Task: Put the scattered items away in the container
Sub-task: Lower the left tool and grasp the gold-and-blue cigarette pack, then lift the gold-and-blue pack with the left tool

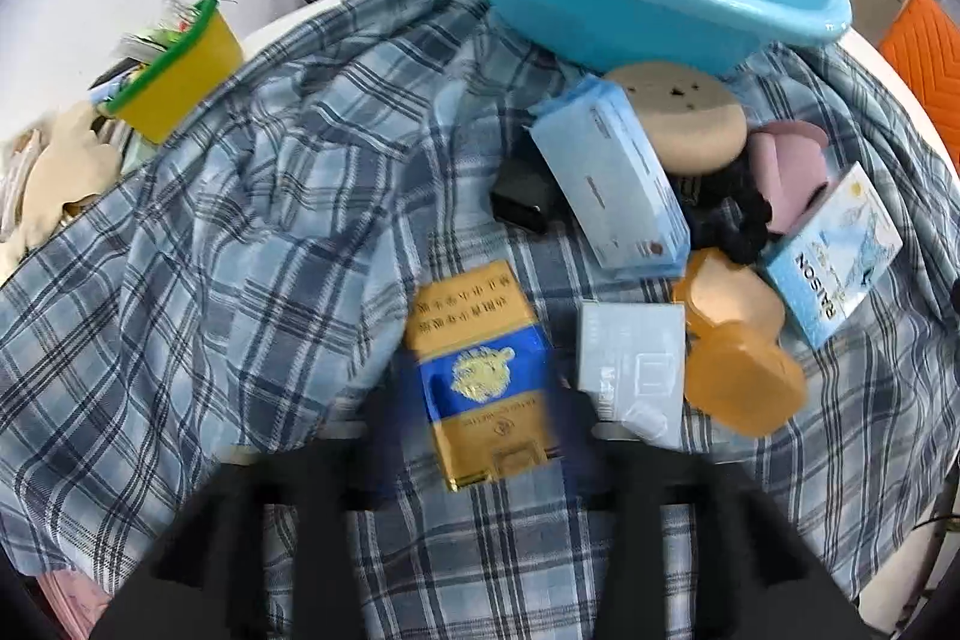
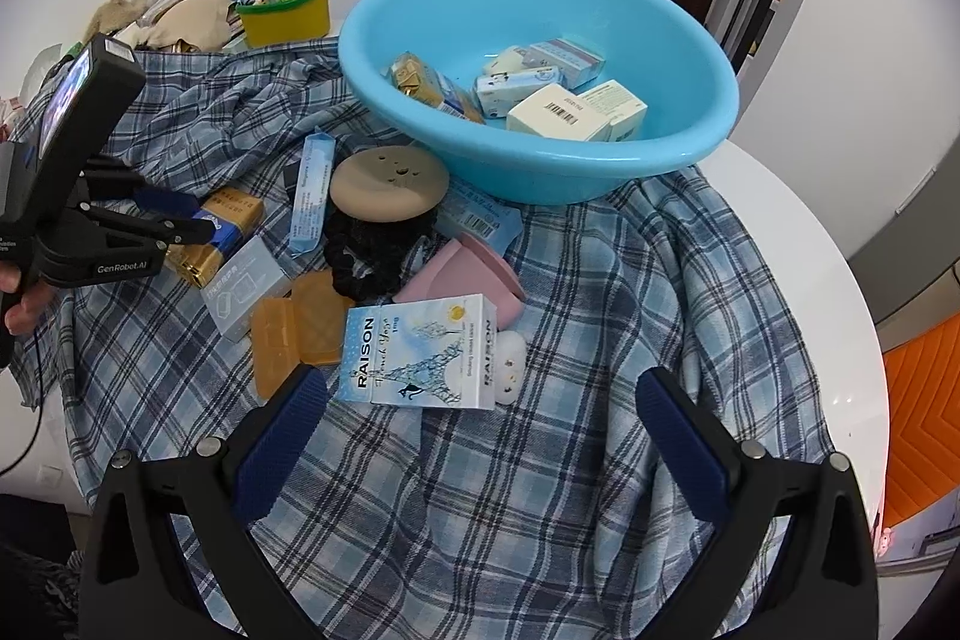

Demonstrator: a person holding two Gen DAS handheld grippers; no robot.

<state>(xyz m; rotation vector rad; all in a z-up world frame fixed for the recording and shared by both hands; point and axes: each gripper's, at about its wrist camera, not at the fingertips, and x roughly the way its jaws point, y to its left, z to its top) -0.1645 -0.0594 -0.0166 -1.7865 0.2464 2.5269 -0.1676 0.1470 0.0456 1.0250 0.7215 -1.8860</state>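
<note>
The left gripper (image 1: 480, 436) points steeply down at a gold-and-blue pack (image 1: 480, 376) lying on the plaid cloth (image 1: 240, 250). In the left wrist view the pack sits between the two blurred dark fingers, its near end lowest in the picture; the motion blur hides whether the pads press its sides. The right wrist view shows the same gripper (image 2: 186, 220) from the side, its blue-padded tips at the pack (image 2: 222, 232), but contact cannot be told there either. A hand (image 2: 21, 298) grips its handle at the left edge.

The right gripper (image 2: 480, 418) hovers with its jaws spread wide and nothing between them. Just beyond its tips lies a pale blue box marked RAISON (image 2: 420, 358), flat on the cloth, with a small white object (image 2: 510, 367) touching its right end.

Other scattered items crowd between the two grippers and the basin: a translucent orange case (image 2: 300, 334), a greyish-white box (image 2: 246, 286), a black scrunchie (image 2: 372, 250), a tan round disc (image 2: 390, 184) resting on it, a pink holder (image 2: 468, 274) and a long blue packet (image 2: 312, 190).

The blue basin (image 2: 600, 172) stands at the far side of the cloth, already holding several small boxes. A yellow tub (image 2: 288, 13) with a green rim stands farther back, off the cloth.
</note>
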